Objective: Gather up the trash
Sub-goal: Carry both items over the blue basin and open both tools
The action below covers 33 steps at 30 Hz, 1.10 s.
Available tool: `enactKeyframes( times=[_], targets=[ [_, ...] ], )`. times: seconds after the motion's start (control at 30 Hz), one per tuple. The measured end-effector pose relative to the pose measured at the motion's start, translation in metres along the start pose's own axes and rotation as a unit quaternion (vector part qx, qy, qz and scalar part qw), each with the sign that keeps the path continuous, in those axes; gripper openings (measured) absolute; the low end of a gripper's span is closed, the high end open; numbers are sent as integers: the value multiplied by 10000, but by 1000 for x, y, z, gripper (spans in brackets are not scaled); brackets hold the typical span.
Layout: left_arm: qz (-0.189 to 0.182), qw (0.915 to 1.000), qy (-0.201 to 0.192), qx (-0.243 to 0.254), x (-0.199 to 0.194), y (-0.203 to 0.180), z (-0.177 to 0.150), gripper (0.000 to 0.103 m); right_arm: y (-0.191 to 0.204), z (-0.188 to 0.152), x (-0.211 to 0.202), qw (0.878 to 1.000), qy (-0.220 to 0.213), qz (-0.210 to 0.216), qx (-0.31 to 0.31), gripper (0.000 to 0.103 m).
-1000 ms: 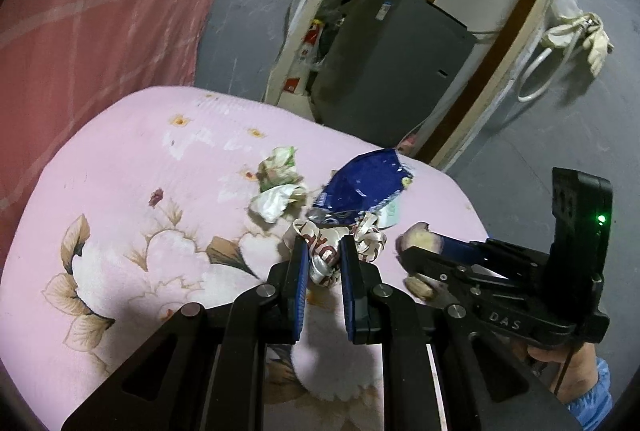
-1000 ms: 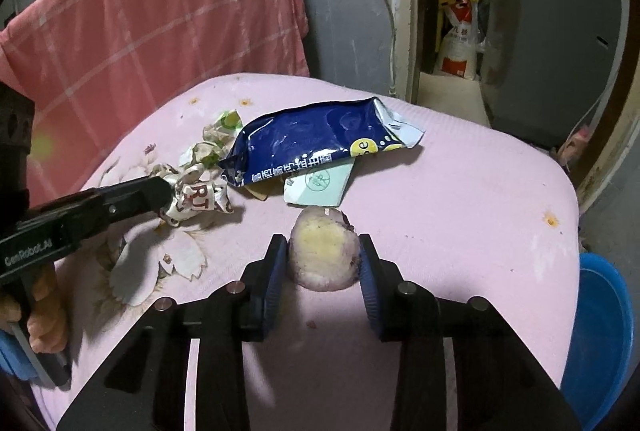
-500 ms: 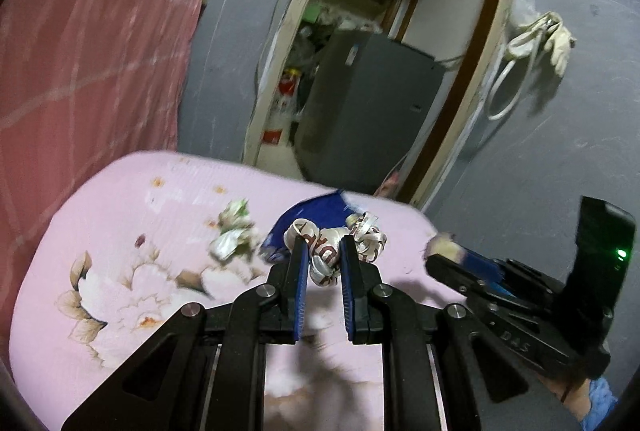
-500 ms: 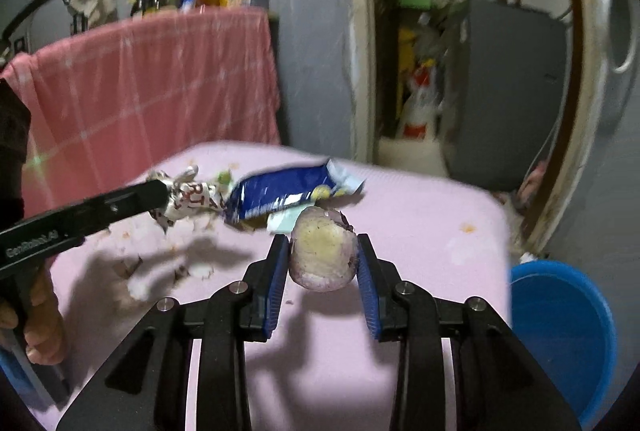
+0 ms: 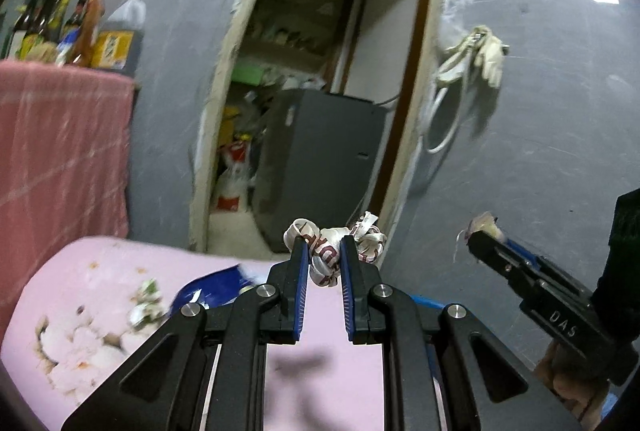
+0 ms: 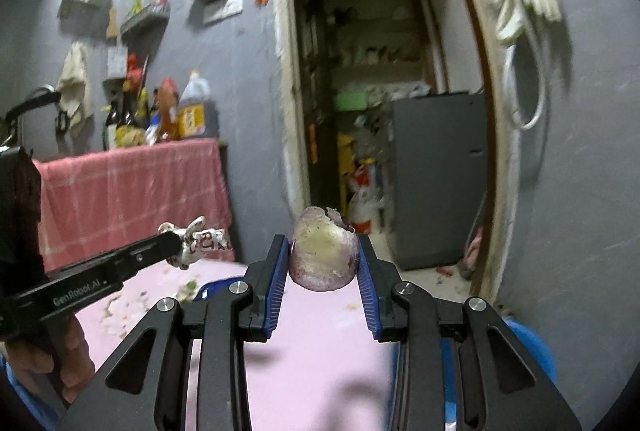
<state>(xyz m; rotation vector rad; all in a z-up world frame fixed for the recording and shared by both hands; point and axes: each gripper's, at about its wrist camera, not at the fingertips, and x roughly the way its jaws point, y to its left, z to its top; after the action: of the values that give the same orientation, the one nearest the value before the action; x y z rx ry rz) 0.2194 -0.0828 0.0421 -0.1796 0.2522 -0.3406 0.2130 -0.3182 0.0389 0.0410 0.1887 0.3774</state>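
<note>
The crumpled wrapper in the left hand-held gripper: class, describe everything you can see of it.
The crumpled wrapper is a scrunched, twisted wad of white paper or foil with dark red lettering, its ends curling out on both sides. It is pinched between the blue-padded fingers of the left hand-held gripper, held in the air above the pink flowered cloth. Nothing else touches it. The right wrist view shows it side-on, sticking out past the fingertips.
</note>
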Motion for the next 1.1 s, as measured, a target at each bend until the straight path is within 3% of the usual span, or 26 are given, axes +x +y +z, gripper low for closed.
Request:
enactKeyframes(
  times=[0.3, 0.6, 0.87, 1.1],
  targets=[
    [-430, 9989, -31, 177, 28, -50, 5, 12, -51, 1, -25, 9972, -245, -678, 186, 31],
    [-938, 9933, 672, -113, 86, -80, -9, 13, -95, -13, -19, 9927, 105, -988, 689, 32],
    [-954, 9853, 1266, -633, 122, -66, -24, 13, -116, -29, -6, 9873, 461, -1169, 972, 34],
    [-968, 9788, 1626, -785, 143, -65, -32, 14, -134, -39, 4, 9819, 730, -1173, 1294, 36]
  ],
)
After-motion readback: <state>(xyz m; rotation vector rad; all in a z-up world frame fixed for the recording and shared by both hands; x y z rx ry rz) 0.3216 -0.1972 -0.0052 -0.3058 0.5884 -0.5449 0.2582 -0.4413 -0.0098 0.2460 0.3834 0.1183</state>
